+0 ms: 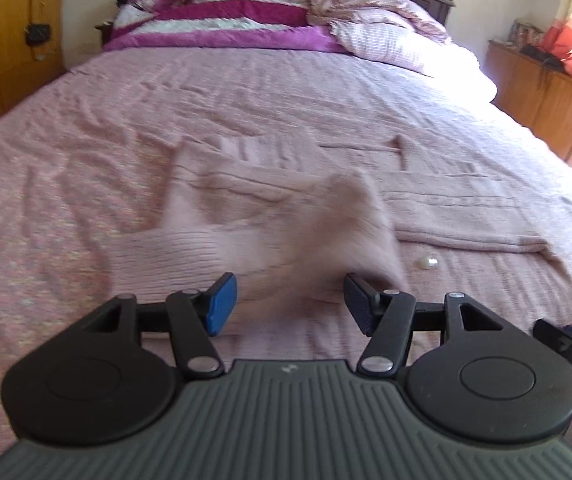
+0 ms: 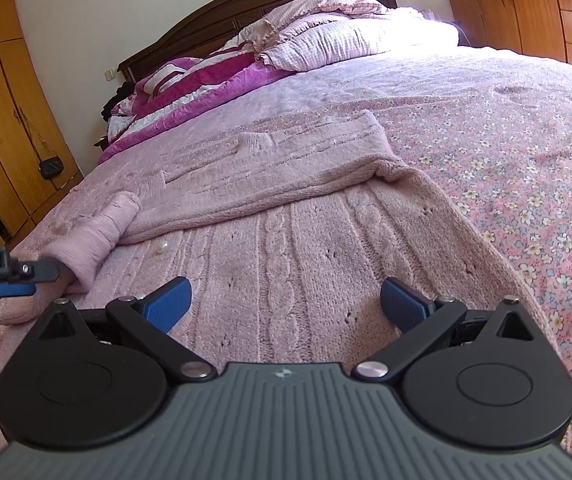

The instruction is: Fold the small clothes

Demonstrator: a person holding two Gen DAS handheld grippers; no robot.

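A pink cable-knit sweater (image 2: pixel 286 240) lies spread on the flowered bedspread (image 2: pixel 525 168), its upper part folded down over the body. One sleeve (image 2: pixel 94 240) lies rolled at the left; in the left wrist view this sleeve (image 1: pixel 349 224) is a motion-blurred shape just beyond the pads. My left gripper (image 1: pixel 290 304) is open, with no cloth pressed between its blue pads. It also shows at the picture's left edge as left gripper (image 2: pixel 10 280), right by the sleeve cuff. My right gripper (image 2: pixel 286 300) is open low over the sweater's lower body, holding nothing.
A small white bead (image 1: pixel 427 261) rests on the sweater. Pillows and a magenta blanket (image 1: pixel 222 20) are heaped by the dark headboard. A wooden wardrobe (image 2: pixel 2 120) with a hanging black bag stands to the left, a wooden dresser (image 2: pixel 545 12) to the right.
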